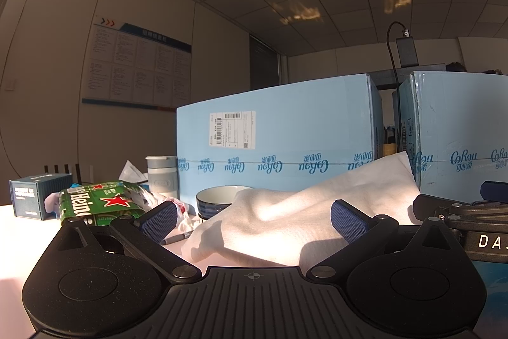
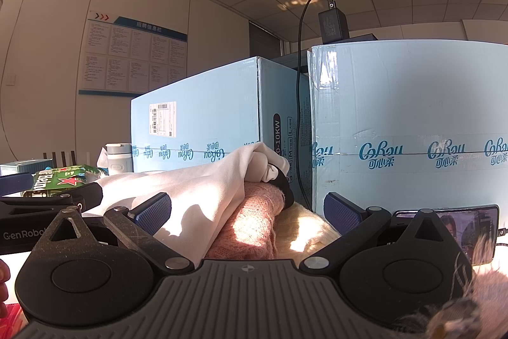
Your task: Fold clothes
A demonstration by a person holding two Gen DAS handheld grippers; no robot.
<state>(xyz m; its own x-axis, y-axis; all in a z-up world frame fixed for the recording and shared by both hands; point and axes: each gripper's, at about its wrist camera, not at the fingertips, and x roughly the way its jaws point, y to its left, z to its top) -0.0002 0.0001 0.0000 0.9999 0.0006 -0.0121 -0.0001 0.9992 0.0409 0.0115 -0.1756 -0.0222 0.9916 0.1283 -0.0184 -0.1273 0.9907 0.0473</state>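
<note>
A white garment (image 1: 301, 212) lies rumpled on the table just ahead of my left gripper (image 1: 254, 223), which is open and empty with the cloth between its blue pads. In the right wrist view the same white garment (image 2: 197, 196) drapes over a pink knit (image 2: 254, 221) and a cream knit (image 2: 304, 234), with a black part (image 2: 284, 183) at the top of the pile. My right gripper (image 2: 247, 213) is open and empty, low in front of this pile. The other gripper's body shows at the edge of each view (image 1: 470, 218) (image 2: 38, 208).
Two tall light-blue cartons (image 1: 279, 135) (image 2: 412, 123) stand close behind the clothes. A bowl (image 1: 219, 199), a pen (image 1: 177, 239), a green Heineken pack (image 1: 95, 202), a grey box (image 1: 38, 196) and a tumbler (image 1: 162, 177) sit at the left. A phone (image 2: 470, 227) stands at the right.
</note>
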